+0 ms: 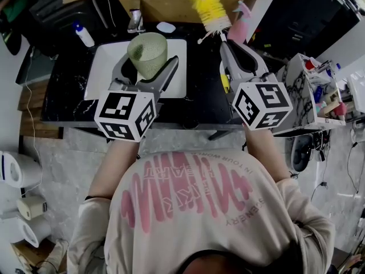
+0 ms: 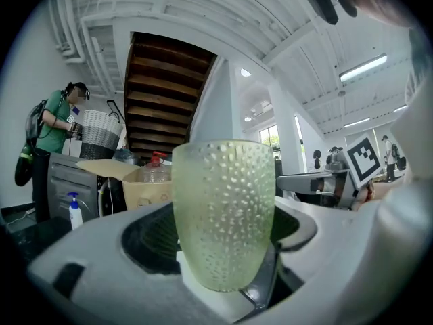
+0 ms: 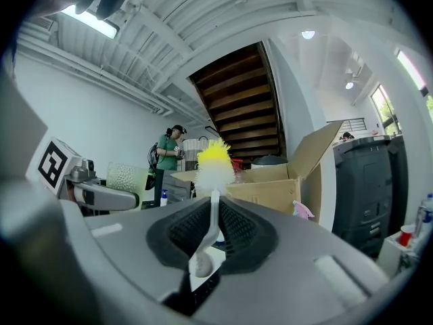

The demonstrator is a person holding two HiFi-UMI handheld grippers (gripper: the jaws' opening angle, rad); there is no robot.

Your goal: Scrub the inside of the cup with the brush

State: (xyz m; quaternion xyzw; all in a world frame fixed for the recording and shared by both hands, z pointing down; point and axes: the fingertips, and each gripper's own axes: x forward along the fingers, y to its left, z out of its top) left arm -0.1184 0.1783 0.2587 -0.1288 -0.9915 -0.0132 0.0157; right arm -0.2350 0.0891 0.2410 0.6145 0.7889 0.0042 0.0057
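Observation:
A pale green dimpled cup stands upright between the jaws of my left gripper, held above the white sink. In the left gripper view the cup fills the centre, clamped near its base. My right gripper is shut on the white handle of a bottle brush whose yellow and white bristle head points up and away, to the right of the cup and apart from it. The right gripper view shows the brush rising from the jaws and the cup at the left.
A dark countertop surrounds the sink. A faucet stands behind the sink, a white bottle with a blue cap at back left, a pink spray bottle and a cardboard box behind. A cluttered shelf is at right.

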